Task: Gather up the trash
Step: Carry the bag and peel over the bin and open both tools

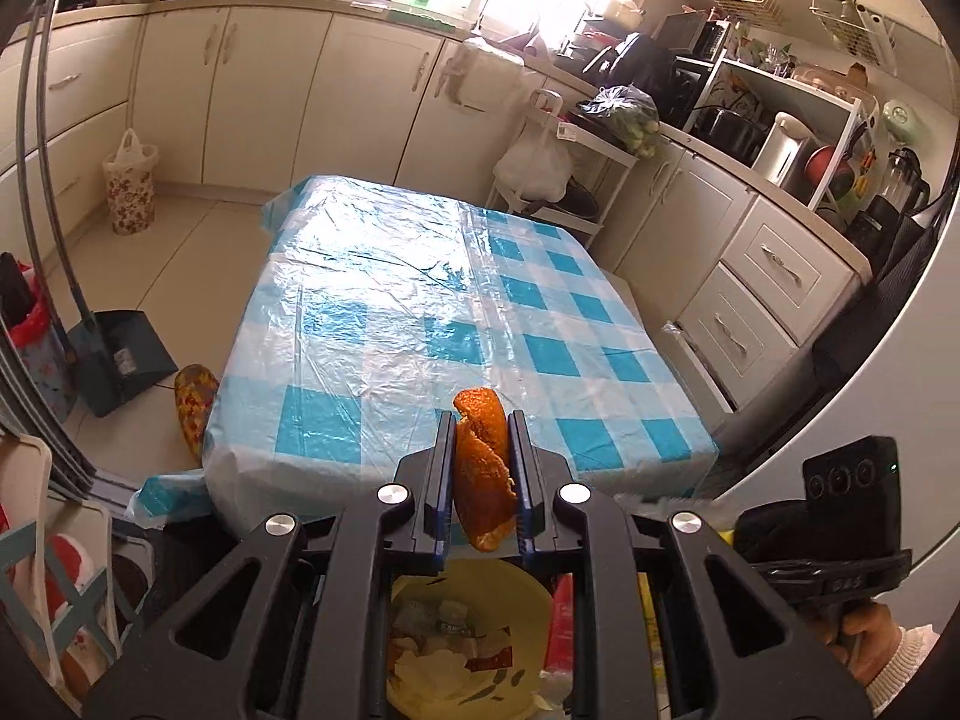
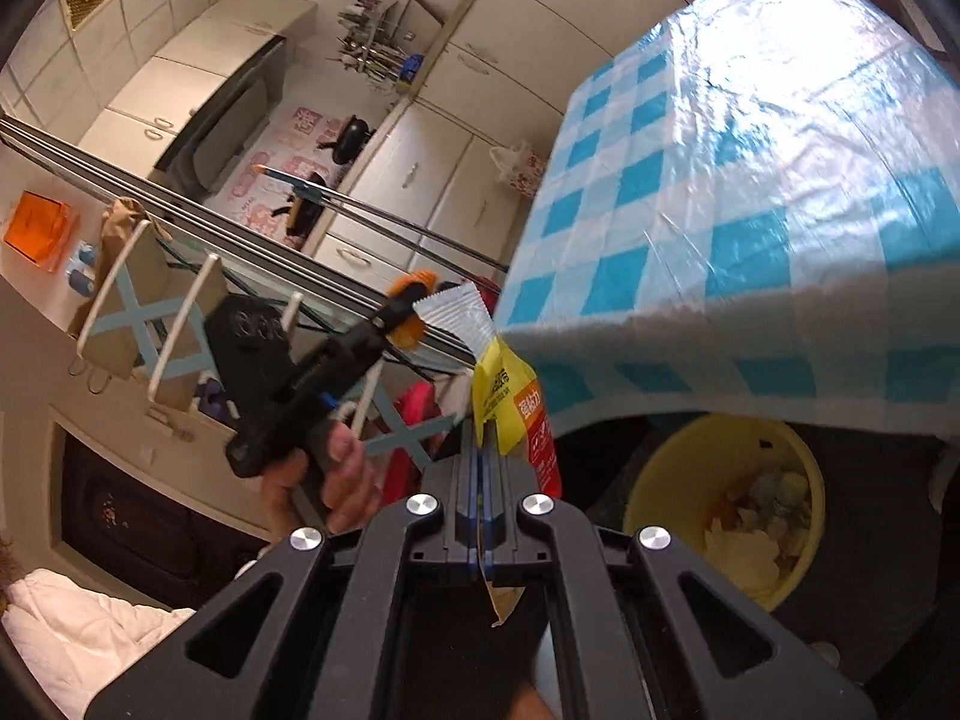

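Trash is in both grippers, off the checked table [image 1: 372, 276] and above the yellow bin [image 1: 474, 588] on the floor by its near edge. On the left, the left gripper [image 1: 480, 438] pinches a curl of orange peel [image 1: 483, 468] between its pads; the peel looks light and leathery, stiff enough to stand proud of the fingers, and held at its middle it should not slip. On the right, the right gripper [image 2: 483, 444] is pressed together on a yellow and silver snack wrapper [image 2: 480, 360], thin, crinkly and limp. Gripped at its lower end, it flops forward, so it may cling or flutter when released, I judge
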{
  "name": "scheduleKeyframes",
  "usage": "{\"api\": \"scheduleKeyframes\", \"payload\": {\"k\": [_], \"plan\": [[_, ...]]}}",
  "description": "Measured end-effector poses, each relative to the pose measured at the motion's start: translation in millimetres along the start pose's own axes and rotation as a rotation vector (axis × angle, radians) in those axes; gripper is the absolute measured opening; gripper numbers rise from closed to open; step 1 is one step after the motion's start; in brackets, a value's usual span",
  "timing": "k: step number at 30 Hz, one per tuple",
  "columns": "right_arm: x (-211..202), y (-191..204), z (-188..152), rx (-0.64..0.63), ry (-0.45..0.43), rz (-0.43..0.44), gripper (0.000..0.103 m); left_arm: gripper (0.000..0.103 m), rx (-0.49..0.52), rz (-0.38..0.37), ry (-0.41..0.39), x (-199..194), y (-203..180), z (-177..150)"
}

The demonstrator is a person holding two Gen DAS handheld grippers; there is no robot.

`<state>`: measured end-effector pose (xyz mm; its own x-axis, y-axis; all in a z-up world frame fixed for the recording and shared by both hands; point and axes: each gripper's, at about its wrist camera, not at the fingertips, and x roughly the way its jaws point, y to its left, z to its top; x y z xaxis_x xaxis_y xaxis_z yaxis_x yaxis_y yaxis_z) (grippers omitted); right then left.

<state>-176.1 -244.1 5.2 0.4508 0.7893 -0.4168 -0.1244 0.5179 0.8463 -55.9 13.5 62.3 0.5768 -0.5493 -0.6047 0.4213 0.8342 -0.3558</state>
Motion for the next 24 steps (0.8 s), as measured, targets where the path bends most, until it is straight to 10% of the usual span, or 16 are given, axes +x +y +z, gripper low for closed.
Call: {"api": "scheduleKeyframes", "payload": {"k": [14,16,24], "plan": [[93.2,-27.2,-33.6,-0.07,0.263,-0.438,0.011,0.016,-0.007,-0.029,-0.036,-28.0,-9.9,-15.1],[90.1,-24.5,-34.2,-0.071,0.241,-0.448,0.045,0.016,-0.006,-0.03,-0.034,-28.4,-10.0,-17.8],[63.0,-9.7,-30.1,-0.154,0.047,-0.472,0.048,0.016,-0.004,-0.029,0.006,-21.6,-9.7,-34.6]]}}
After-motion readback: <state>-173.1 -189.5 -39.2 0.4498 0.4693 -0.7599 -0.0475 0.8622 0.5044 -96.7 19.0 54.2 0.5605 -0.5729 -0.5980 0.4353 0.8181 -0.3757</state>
